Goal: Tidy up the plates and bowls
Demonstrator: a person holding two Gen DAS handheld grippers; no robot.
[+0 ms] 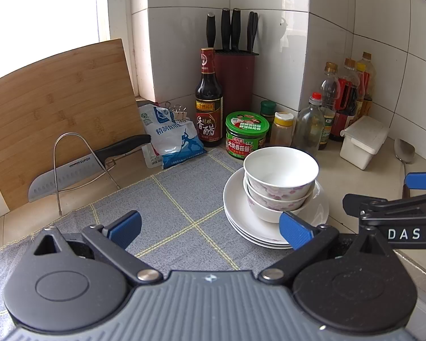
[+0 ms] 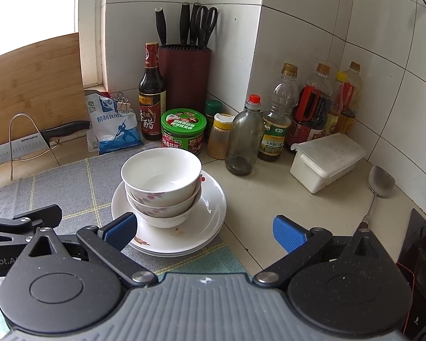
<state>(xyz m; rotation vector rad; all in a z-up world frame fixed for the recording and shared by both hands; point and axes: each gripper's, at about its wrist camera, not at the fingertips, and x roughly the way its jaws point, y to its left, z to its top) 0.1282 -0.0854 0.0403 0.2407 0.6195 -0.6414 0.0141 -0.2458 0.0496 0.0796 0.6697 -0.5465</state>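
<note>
**Bowls nested on plates, both grippers empty**

Three white bowls [image 2: 161, 182] with pink flower print sit nested one inside another on a stack of white plates [image 2: 210, 210], just left of the middle of the right wrist view and right of centre in the left wrist view. The stack straddles the right edge of a grey checked cloth [image 1: 167, 199] spread on the table [image 2: 269, 193]. Nesting like with like, smaller on larger, keeps the pile compact and stable, so by my reading the sorting is largely done, or the pile is waiting to be carried off whole. A few reddish specks show on the top plate.

The left gripper [image 1: 210, 227] hangs over the cloth with its blue-padded fingers [image 1: 126, 227] spread wide and nothing between them; its right pad overlaps the plates' near rim in the picture, though contact cannot be confirmed. The right gripper [image 2: 204, 231] is likewise spread and empty, its left pad by the plates' lower left rim and its right pad over bare table.

Along the back, a vinegar bottle [image 2: 152, 93], a green-lidded jar [image 2: 183, 130], oil bottles and a knife block [image 2: 184, 76] crowd the tiled corner, leaving little spare room there. A cleaver [image 1: 71, 173] leans in a wire rack against the cutting board [image 1: 59, 108] at the left.
</note>
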